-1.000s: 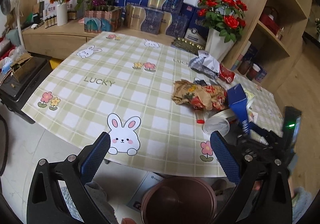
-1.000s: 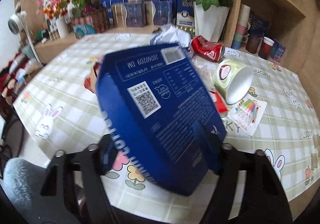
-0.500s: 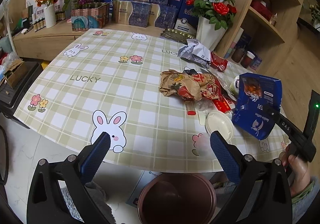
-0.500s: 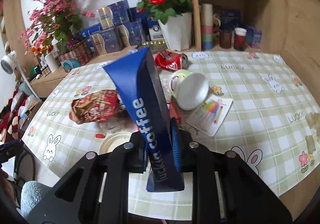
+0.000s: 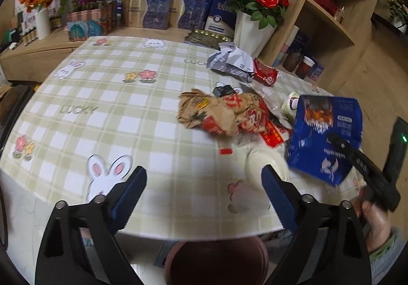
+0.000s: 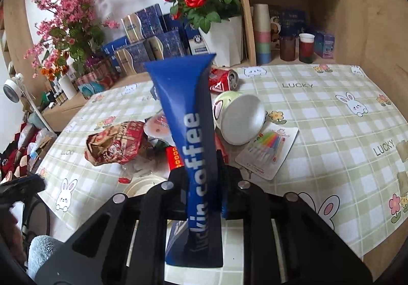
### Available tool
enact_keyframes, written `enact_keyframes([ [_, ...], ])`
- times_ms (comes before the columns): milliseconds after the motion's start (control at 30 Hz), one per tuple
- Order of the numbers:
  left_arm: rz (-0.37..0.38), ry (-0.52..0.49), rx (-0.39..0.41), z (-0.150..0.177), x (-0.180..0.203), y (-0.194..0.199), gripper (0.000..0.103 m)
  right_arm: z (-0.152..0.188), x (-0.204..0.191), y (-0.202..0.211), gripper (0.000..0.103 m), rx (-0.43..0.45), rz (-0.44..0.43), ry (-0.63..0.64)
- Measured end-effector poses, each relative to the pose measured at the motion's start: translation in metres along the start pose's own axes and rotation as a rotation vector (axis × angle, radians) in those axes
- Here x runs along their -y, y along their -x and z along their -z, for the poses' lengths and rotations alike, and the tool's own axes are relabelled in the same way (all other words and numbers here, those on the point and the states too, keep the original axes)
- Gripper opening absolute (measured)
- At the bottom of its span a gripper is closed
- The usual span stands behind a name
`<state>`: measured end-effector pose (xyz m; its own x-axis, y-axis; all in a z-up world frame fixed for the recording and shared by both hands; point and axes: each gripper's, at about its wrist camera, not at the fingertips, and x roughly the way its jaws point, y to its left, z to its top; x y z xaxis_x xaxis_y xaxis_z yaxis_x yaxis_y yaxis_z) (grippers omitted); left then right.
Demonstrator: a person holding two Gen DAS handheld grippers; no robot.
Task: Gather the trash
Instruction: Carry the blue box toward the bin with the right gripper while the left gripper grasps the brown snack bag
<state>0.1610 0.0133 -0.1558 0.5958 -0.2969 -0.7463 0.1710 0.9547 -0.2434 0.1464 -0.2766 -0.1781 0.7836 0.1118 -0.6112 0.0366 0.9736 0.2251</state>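
While right gripper [image 6: 201, 175] clamps one blue bag [image 6: 188, 116], left gripper [image 5: 204, 185] gapes.

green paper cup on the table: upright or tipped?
Tipped. The green paper cup lies on its side on the table, its round white end facing the right wrist camera, beside the crushed red can.

Both wrist views face the checked table [image 5: 107, 116]. The left one looks from its near edge, above a brown bin [image 5: 216, 259], toward the rose vase [image 5: 246, 30]. The right looks from farther right, close behind a blue coffee bag [image 6: 193, 137]; both share the crumpled wrapper [image 5: 214, 116].
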Motion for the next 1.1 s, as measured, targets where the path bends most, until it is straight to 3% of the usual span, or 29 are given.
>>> enact_keyframes([
  [133,0.028,-0.012,0.003,-0.023,0.010,-0.026,0.086,-0.001,0.007,0.012,0.019,0.037,-0.015,-0.034],
  [200,0.085,0.000,0.008,-0.034,0.012,-0.042,0.086,-0.001,0.011,0.018,0.019,0.052,-0.019,-0.052],
  [367,0.135,0.124,-0.047,-0.053,0.008,-0.083,0.086,-0.003,0.018,0.027,0.019,0.067,-0.029,-0.082],
  [667,0.096,0.206,-0.065,-0.063,0.005,-0.125,0.089,0.002,0.029,0.028,0.019,0.054,-0.033,-0.122],
  [800,0.132,0.208,-0.051,-0.064,0.001,-0.119,0.067,0.004,0.027,0.032,0.019,0.057,-0.033,-0.116],
  [1100,0.123,0.108,0.063,-0.074,0.001,-0.050,0.064,0.002,0.016,0.045,0.019,0.069,-0.059,-0.107],
])
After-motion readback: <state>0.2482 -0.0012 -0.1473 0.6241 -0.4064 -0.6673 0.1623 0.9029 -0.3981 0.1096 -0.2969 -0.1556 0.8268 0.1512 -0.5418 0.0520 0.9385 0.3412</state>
